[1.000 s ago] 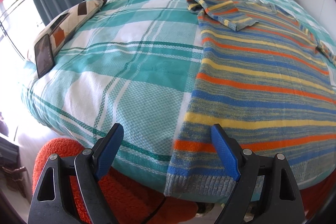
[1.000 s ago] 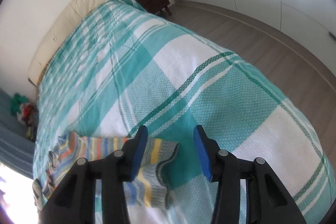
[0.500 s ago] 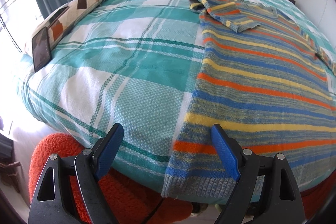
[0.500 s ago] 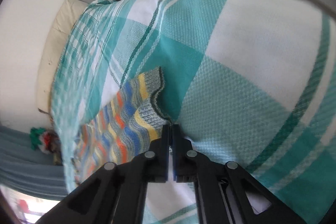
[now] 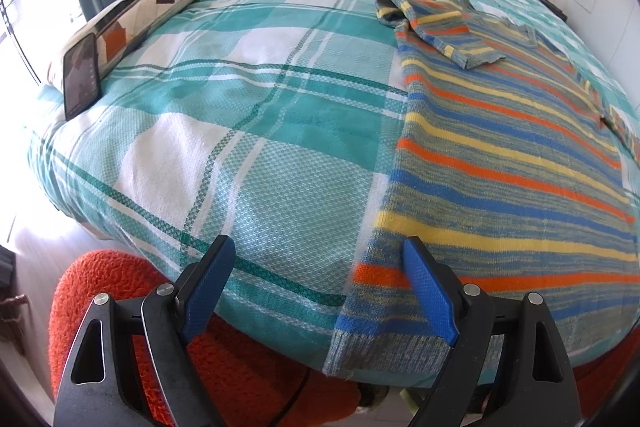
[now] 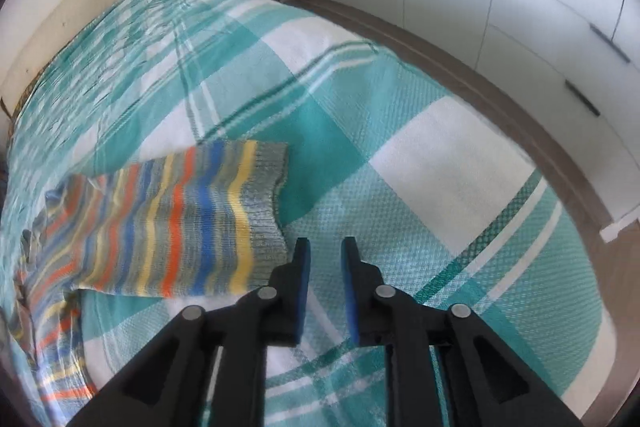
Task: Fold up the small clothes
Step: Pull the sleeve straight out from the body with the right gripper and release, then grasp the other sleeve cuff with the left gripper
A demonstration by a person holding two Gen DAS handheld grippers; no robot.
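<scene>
Striped sweater lies on the plaid bedspread; left tool spread, right tool opening, apparently empty.

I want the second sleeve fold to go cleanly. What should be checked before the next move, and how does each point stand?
1. Right claw clear of cloth: ok, jaws opening, nothing between them.
2. Right sleeve lying flat: ok, though blurred.
3. Left sleeve folded over the sweater: ok.
4. Left claw open: ok, holding nothing.
5. Hem fully on the bedspread: not ok, it hangs over the edge.
</scene>
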